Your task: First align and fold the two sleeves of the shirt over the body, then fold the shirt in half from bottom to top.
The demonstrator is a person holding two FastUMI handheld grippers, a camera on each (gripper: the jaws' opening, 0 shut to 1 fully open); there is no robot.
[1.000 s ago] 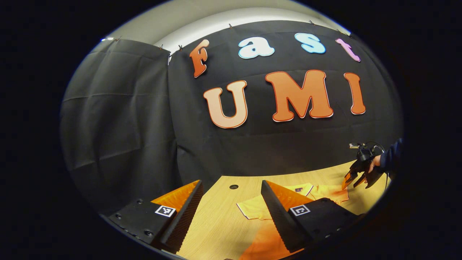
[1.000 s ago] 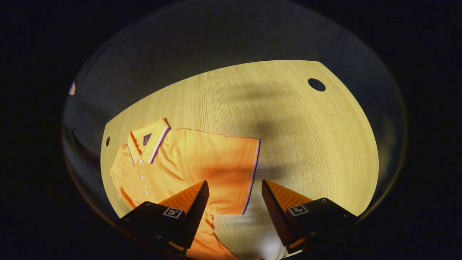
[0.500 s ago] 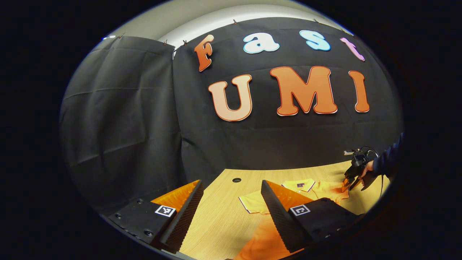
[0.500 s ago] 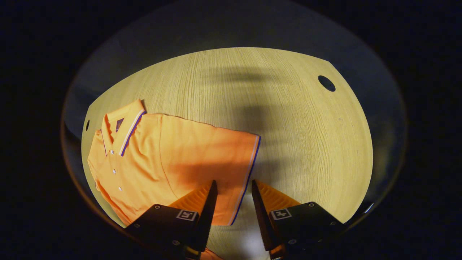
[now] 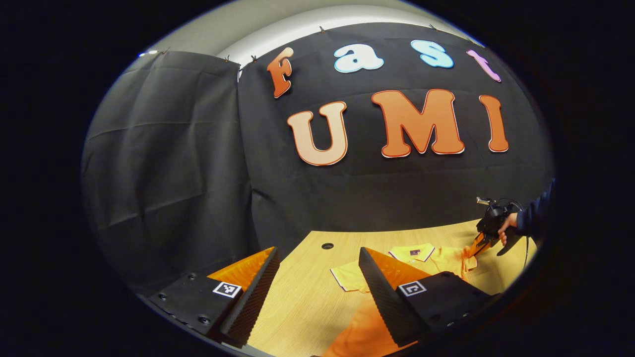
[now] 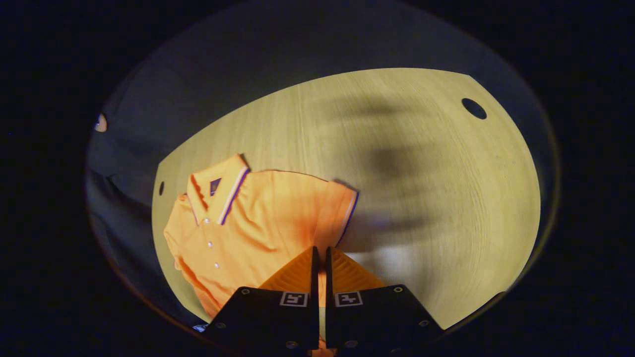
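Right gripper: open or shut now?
Shut on the sleeve: the right gripper has its fingers nearly together, pinching the polo shirt's sleeve.

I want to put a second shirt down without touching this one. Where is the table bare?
Bare wood runs from the shirt's sleeve hem out to the table edge and its round hole. It is crowded where the right gripper pinches the sleeve.

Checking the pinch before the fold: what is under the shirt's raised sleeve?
The right gripper pinches the sleeve up; beneath it lies shadowed wooden table. The shirt hides the table beneath its body.
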